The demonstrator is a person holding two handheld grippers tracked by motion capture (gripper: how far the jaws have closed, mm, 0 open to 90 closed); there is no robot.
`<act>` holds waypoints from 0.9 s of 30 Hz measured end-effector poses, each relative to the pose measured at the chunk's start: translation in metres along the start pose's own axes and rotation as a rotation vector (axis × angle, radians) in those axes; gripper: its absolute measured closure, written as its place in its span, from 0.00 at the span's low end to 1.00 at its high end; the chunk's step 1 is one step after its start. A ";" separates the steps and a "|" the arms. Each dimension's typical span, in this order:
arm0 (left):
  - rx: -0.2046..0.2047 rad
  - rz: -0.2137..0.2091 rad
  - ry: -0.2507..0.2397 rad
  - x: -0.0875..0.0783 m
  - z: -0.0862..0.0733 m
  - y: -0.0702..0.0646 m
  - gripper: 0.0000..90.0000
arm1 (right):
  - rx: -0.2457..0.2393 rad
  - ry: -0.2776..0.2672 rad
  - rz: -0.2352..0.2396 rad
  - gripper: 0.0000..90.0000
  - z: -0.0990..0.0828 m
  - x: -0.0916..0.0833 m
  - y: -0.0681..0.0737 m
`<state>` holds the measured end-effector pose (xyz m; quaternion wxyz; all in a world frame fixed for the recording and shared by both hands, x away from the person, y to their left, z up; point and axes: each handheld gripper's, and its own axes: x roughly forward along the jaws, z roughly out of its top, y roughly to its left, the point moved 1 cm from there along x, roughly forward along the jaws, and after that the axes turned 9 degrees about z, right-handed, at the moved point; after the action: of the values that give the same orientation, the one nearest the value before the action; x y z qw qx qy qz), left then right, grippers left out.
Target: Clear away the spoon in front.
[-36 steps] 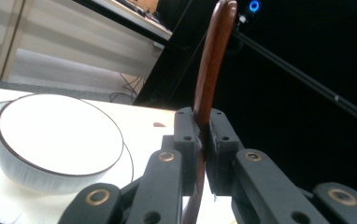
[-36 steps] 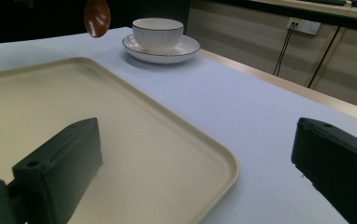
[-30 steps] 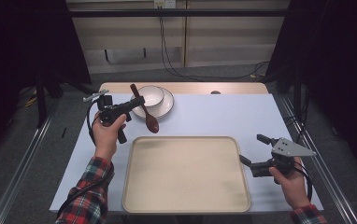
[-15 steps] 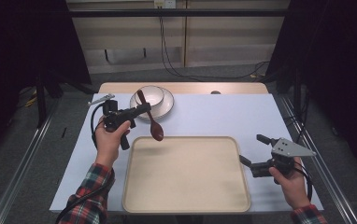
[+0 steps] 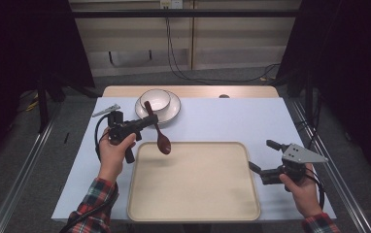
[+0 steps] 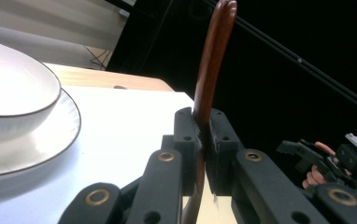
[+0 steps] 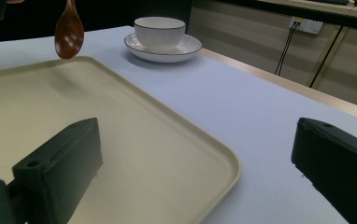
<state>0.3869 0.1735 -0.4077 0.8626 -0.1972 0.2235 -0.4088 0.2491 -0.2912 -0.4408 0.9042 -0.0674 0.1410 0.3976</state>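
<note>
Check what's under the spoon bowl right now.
The spoon hangs over the tray's far-left corner, held by its handle in the left hand-held gripper. The tray looks bare there. Whether the spoon's tip touches the tray can't be told.

Table (image 5: 271, 116) w/ pale blue-white top and a wood edge (image 5: 188, 91) at the far side. Beige panelled wall (image 5: 183, 43) behind, black cables (image 5: 176, 58) hanging down it from a socket (image 5: 170, 4). Grey floor (image 5: 23, 160), metal rails (image 5: 21, 179) both sides. Dark curtains (image 5: 348, 58) L & R.

Spoon (image 6: 212, 65) bowl hidden below the tongs (left gripper view).
</note>
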 end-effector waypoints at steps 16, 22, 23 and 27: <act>0.030 -0.038 0.046 -0.003 -0.015 -0.014 0.94 | 0.004 0.001 -0.001 0.02 0.000 0.000 0.001; 0.036 -0.041 0.068 -0.003 -0.022 -0.015 0.94 | 0.005 0.002 -0.004 0.02 0.000 0.001 0.001; 0.036 -0.046 0.075 -0.004 -0.023 -0.016 0.94 | 0.003 0.002 -0.004 0.02 0.000 0.001 0.001; 0.038 -0.053 0.083 -0.005 -0.027 -0.018 0.94 | 0.006 0.005 -0.005 0.02 0.000 0.001 0.001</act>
<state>0.3579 0.1629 -0.4190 0.8449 -0.1698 0.2458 -0.4436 0.2489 -0.2899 -0.4412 0.9050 -0.0660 0.1440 0.3947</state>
